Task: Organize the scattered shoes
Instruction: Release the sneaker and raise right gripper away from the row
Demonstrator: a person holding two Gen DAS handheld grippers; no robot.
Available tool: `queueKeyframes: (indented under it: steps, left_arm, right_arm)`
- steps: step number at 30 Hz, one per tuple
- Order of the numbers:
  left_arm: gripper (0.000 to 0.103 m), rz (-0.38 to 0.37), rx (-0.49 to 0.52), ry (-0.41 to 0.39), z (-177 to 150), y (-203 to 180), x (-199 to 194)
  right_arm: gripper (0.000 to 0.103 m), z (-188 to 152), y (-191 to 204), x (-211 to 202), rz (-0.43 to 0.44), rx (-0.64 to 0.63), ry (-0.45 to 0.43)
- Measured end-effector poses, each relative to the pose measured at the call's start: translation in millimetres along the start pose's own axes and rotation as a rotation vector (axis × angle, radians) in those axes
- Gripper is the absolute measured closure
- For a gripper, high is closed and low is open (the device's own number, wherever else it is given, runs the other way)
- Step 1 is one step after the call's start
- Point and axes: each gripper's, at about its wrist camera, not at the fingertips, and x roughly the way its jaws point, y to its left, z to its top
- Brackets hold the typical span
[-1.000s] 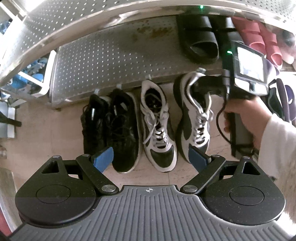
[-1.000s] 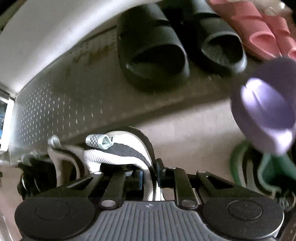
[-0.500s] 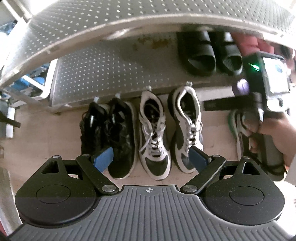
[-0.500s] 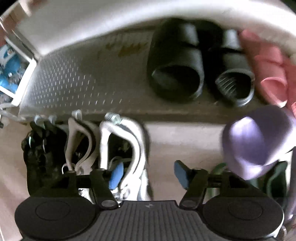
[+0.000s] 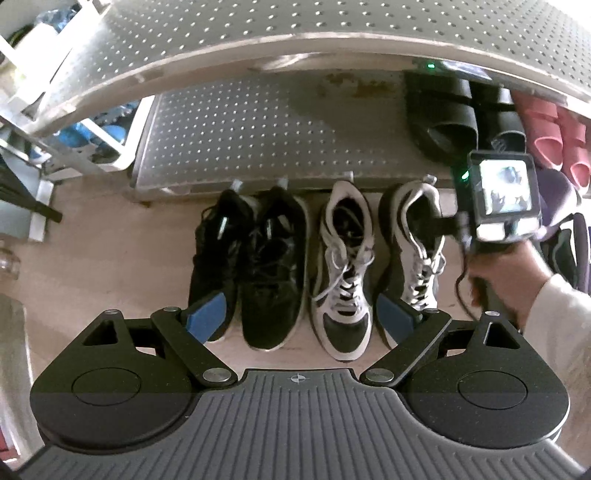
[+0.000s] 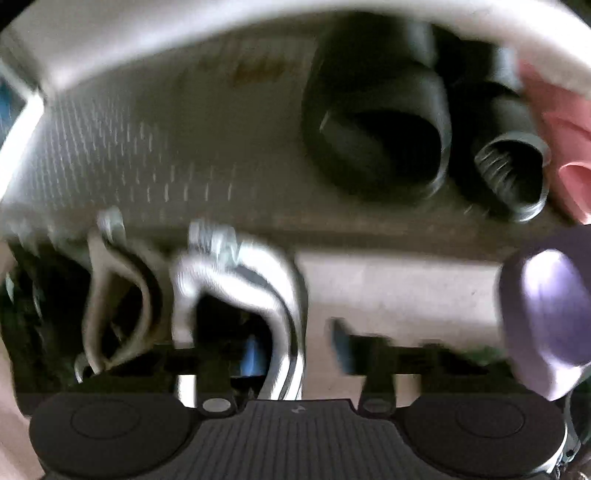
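A pair of black sneakers (image 5: 258,258) and a pair of white-and-black sneakers (image 5: 343,266) stand side by side on the floor, heels toward the low metal shelf (image 5: 258,133). My left gripper (image 5: 299,319) is open and empty, hovering above their toes. My right gripper (image 6: 295,350) is open, its jaws astride the right wall of the rightmost white sneaker (image 6: 251,280), one finger inside its collar; the view is blurred. It also shows in the left wrist view (image 5: 436,225) at that sneaker's (image 5: 413,251) heel.
Black slides (image 5: 443,118) and pink slides (image 5: 554,136) sit on the lower shelf. A purple shoe (image 6: 546,317) and a green-edged one (image 5: 565,251) lie on the floor to the right. An upper perforated shelf (image 5: 295,29) overhangs. White racks (image 5: 55,122) stand at left.
The right gripper let go of the rightmost white sneaker's heel, opened and pulled off to the right. It has now come back with one finger inside the collar. The left gripper rose slightly.
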Motion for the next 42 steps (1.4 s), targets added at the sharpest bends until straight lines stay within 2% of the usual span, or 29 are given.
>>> queueKeyframes:
  steps: [1,3,5,6,7,8,11,12,17,19,21,23,24,27,30,33,34,36,38,42]
  left_arm:
    - [0.011,-0.006,0.003,0.000,-0.7,-0.5,-0.7]
    - [0.010,-0.016,0.009,0.004,-2.0,-1.3,0.1]
    - [0.010,-0.020,0.014,0.013,-3.3,-1.9,2.6]
    - [0.010,-0.018,0.015,0.017,-3.3,-2.0,3.2]
    - [0.010,-0.018,0.014,0.015,-2.9,-2.0,2.5]
    - [0.010,-0.019,0.013,0.010,-2.1,-2.3,1.2]
    - [0.010,-0.028,0.011,-0.011,2.8,-6.1,-5.4]
    - [0.010,-0.033,0.014,-0.021,4.8,-8.6,-8.1]
    - [0.010,-0.064,0.050,-0.060,14.2,-32.9,-22.5]
    - [0.010,-0.077,0.070,-0.079,16.9,-48.3,-28.5]
    - [0.010,-0.092,0.092,-0.102,15.9,-63.6,-36.8]
    - [0.010,-0.115,0.120,-0.120,7.8,-76.8,-46.1]
    - [0.010,-0.121,0.131,-0.125,2.6,-82.1,-49.3]
    - [0.010,-0.096,0.150,-0.128,-14.8,-97.4,-53.1]
    - [0.010,-0.018,0.126,-0.121,-33.0,-108.6,-54.2]
    - [0.010,-0.025,0.132,-0.092,-53.8,-119.7,-61.5]
    - [0.010,-0.030,0.147,-0.085,-60.6,-124.5,-64.9]
    - [0.008,-0.018,0.170,-0.093,-72.0,-131.5,-72.5]
    - [0.006,0.002,0.175,-0.117,-83.7,-136.2,-79.0]
    - [0.005,-0.056,0.080,-0.114,-99.9,-128.9,-59.0]
  right_arm:
    - [0.085,-1.2,7.5,1.4,-0.038,-0.045,0.026]
    - [0.086,-0.9,6.3,5.6,-0.045,-0.003,0.078]
    - [0.083,0.2,-2.6,8.1,0.009,0.078,0.057]
    - [0.078,0.7,-7.9,8.0,0.048,0.120,0.034]
    - [0.065,1.2,-9.9,2.3,0.070,0.129,0.017]
    - [0.058,1.8,-11.6,-3.9,0.088,0.134,0.001]
    - [0.046,4.5,-13.7,-39.3,0.083,0.070,-0.040]
    - [0.039,3.4,-18.9,-58.2,0.092,0.059,-0.050]
    - [0.034,-25.8,-73.8,-170.1,0.175,0.110,-0.100]
    - [0.023,-41.4,-94.3,-208.9,0.180,0.125,-0.141]
    - [0.011,-72.0,-121.4,-258.1,0.181,0.159,-0.211]
    - [0.010,-115.8,-156.0,-310.8,0.190,0.208,-0.285]
    - [0.008,-130.9,-167.3,-321.8,0.204,0.226,-0.298]
    - [0.007,-153.6,-190.6,-326.9,0.246,0.253,-0.331]
    - [0.007,-160.3,-200.6,-305.2,0.253,0.255,-0.354]
    - [0.008,-165.9,-209.9,-280.4,0.226,0.262,-0.357]
    - [0.008,-161.6,-212.2,-275.7,0.230,0.285,-0.325]
    - [0.009,-157.6,-217.6,-276.0,0.293,0.313,-0.298]
    - [0.008,-155.4,-215.9,-280.9,0.311,0.315,-0.310]
    - [0.008,-153.8,-206.4,-285.8,0.295,0.289,-0.324]
